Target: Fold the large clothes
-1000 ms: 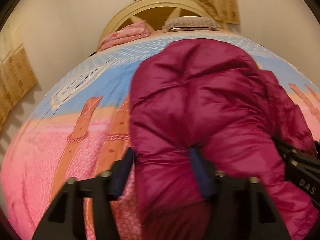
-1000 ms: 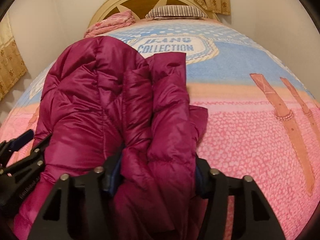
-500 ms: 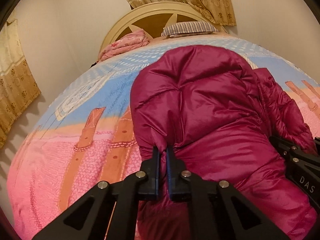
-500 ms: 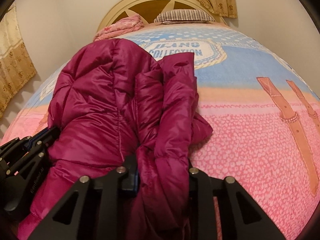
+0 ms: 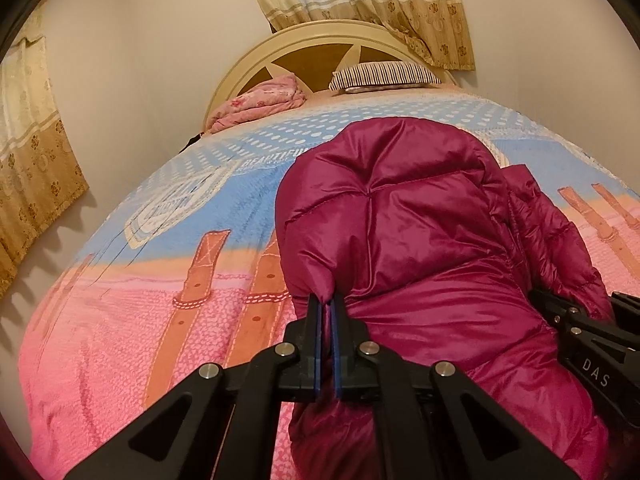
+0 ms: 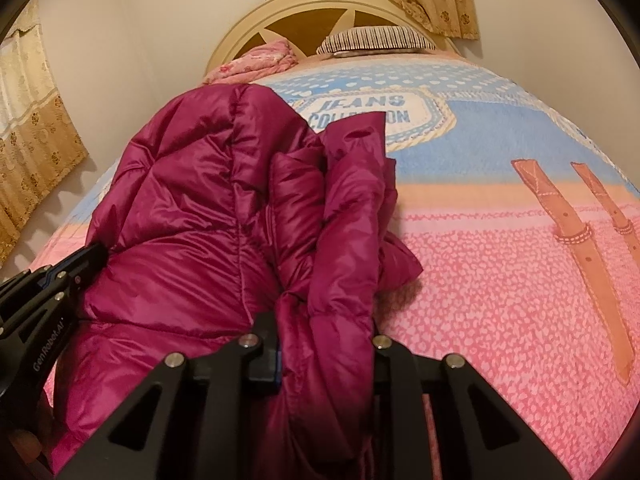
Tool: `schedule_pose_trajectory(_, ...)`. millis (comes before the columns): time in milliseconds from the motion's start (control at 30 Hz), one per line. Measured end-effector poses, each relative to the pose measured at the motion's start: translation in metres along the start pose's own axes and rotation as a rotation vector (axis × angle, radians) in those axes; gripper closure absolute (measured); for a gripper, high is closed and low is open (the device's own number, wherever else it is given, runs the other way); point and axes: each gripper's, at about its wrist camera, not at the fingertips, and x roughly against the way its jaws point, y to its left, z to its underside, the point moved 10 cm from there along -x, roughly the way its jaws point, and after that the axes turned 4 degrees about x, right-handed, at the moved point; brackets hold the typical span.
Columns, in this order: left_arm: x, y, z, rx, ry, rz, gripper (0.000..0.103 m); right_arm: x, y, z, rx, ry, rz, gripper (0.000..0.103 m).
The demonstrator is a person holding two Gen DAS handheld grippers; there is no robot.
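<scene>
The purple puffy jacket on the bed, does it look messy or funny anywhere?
A bit messy. The jacket lies bunched on the bedspread, its right side doubled into a thick uneven roll. The right gripper clamps that roll; the left gripper pinches a small tuck. No tears or spills show.

Both cams sit low & close over the coat, facing the headboard; both see coat & bed.
</scene>
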Motion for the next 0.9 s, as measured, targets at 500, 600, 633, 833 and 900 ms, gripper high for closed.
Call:
schedule_pose_trajectory(500, 0.035, 0.037, -0.006, 0.057, -0.038, -0.016, 0.1, 0.0, 0.006, -0.008, 0.058, -0.036, -0.054, 0.08)
schedule_pose_trajectory(600, 0.044, 0.052, -0.008, 0.074, -0.047, -0.027, 0.1, 0.001, 0.019, -0.014, 0.075, -0.042, -0.07, 0.08)
schedule_pose_trajectory(633, 0.047, 0.057, -0.008, 0.08, -0.051, -0.031, 0.1, 0.001, 0.022, -0.016, 0.081, -0.044, -0.074, 0.08)
schedule_pose_trajectory(833, 0.056, 0.086, -0.005, 0.119, -0.057, -0.054, 0.1, -0.001, 0.05, -0.022, 0.126, -0.052, -0.097, 0.08)
schedule_pose_trajectory(900, 0.056, 0.098, -0.003, 0.134, -0.055, -0.064, 0.1, -0.003, 0.059, -0.024, 0.14, -0.053, -0.104, 0.08)
